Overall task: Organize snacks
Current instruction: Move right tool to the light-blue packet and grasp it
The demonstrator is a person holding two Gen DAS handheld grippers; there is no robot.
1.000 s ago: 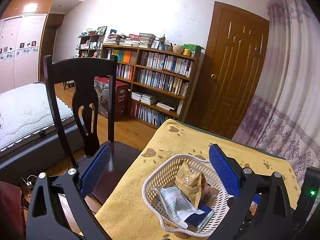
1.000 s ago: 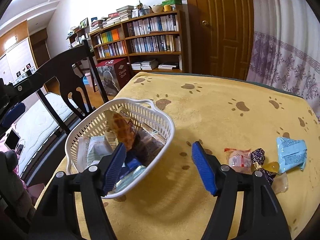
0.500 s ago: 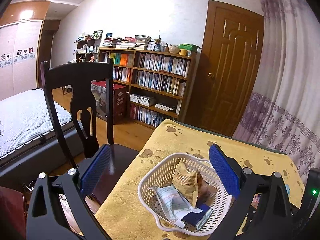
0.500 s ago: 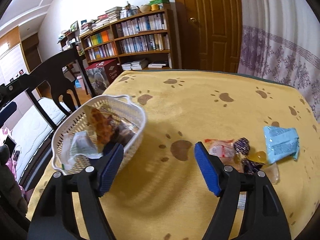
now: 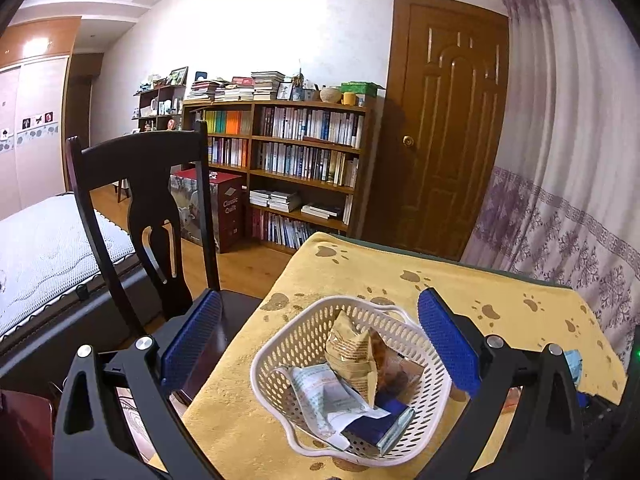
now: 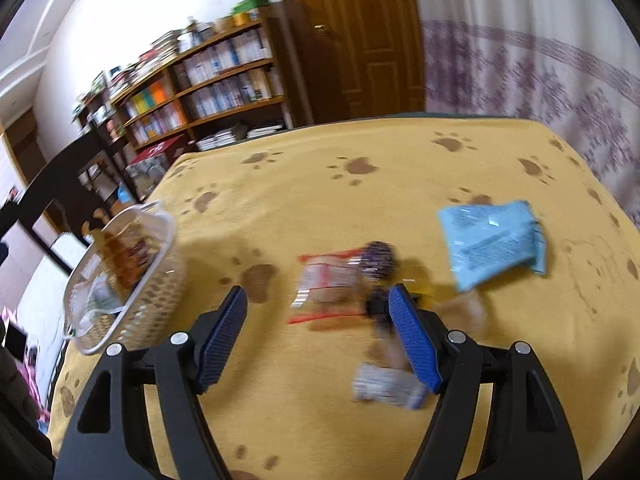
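A white perforated basket (image 5: 280, 354) (image 6: 160, 304) sits on the yellow paw-print cloth and holds several snack packets, among them a tan one (image 5: 352, 350) and a white one (image 5: 324, 396). My left gripper (image 5: 320, 332) hangs open above the basket with nothing in it. My right gripper (image 6: 318, 330) is open too, low over loose snacks: a red-edged clear packet (image 6: 326, 284) lies between its fingers, a dark purple candy (image 6: 378, 258) beside it, a light blue packet (image 6: 492, 244) to the right and a small silver-white packet (image 6: 386, 386) near the right finger.
A dark wooden chair (image 5: 148, 208) stands at the table's left edge, close to the basket. Behind are a bookcase (image 5: 304, 160), a brown door (image 5: 444, 128), a patterned curtain (image 5: 568, 200) and a bed (image 5: 44, 248). The table edge (image 5: 440, 248) runs along the far side.
My right gripper has swung right from the basket and dropped toward the loose snacks; its view is motion-blurred. My left gripper has drifted slightly and stays open over the basket.
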